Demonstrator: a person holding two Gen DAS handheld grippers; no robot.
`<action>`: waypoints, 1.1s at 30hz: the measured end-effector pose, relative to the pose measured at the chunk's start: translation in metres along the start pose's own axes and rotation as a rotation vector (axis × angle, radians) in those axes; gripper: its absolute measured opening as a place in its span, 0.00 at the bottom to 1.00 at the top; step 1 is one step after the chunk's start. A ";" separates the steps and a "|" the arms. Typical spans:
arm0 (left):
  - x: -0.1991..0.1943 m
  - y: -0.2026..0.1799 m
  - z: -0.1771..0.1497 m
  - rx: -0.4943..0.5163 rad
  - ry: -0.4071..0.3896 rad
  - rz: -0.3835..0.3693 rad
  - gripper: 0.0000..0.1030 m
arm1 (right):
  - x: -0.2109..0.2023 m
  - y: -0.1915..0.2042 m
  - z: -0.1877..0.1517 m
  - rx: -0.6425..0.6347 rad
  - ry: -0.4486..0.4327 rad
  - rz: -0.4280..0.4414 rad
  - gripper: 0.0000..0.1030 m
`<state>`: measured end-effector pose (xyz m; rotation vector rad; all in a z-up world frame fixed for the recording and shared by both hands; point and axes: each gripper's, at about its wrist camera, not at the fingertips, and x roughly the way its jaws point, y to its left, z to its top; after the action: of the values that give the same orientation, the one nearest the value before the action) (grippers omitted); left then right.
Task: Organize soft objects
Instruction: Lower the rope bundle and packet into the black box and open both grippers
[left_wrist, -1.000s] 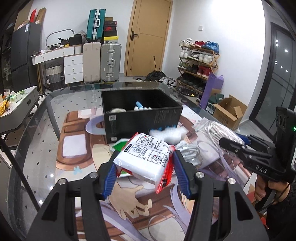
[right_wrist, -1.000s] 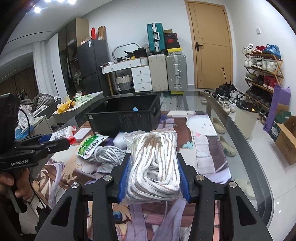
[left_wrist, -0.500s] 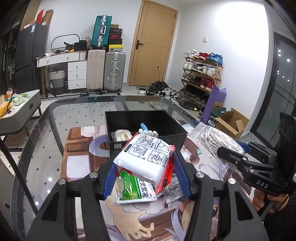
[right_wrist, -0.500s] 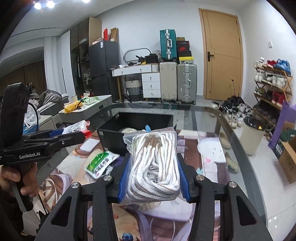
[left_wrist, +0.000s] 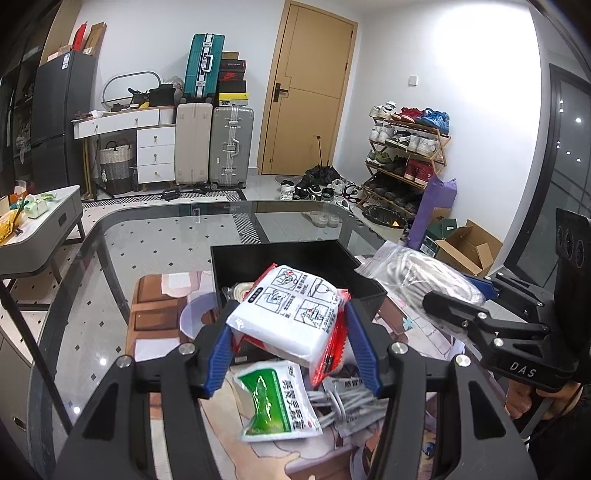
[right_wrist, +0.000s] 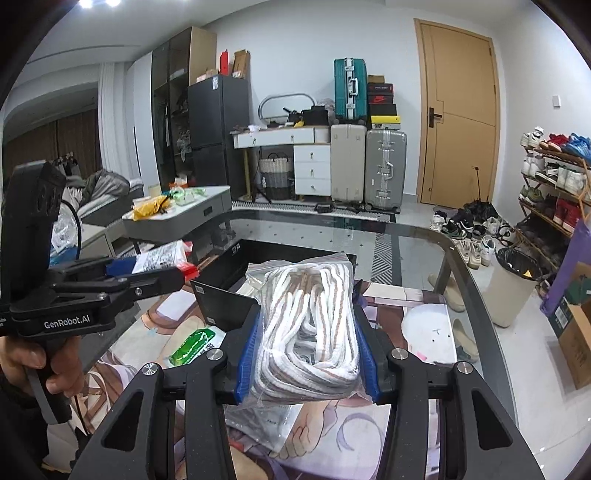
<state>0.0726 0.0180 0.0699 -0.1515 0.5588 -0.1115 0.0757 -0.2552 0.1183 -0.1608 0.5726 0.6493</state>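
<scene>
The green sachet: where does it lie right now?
In the left wrist view, the green sachet lies on the printed mat, below the held white packet, beside bagged cables.

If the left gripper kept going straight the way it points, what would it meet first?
Probably the black bin. The left gripper, shut on the white and red packet, points forward and down at the bin's near wall or open top just ahead; depth is unclear.

Bin on table; packet, maybe cable, before it
</scene>
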 end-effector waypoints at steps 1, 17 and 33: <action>0.002 0.001 0.002 -0.001 0.002 0.001 0.55 | 0.004 0.000 0.003 -0.006 0.007 0.005 0.45; 0.040 0.018 0.027 -0.048 0.032 0.007 0.55 | 0.052 -0.001 0.037 -0.047 0.089 0.030 0.45; 0.067 0.022 0.020 -0.050 0.074 0.038 0.55 | 0.108 -0.003 0.051 -0.115 0.198 0.089 0.45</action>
<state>0.1411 0.0321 0.0486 -0.1856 0.6378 -0.0660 0.1704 -0.1852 0.1012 -0.3111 0.7367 0.7582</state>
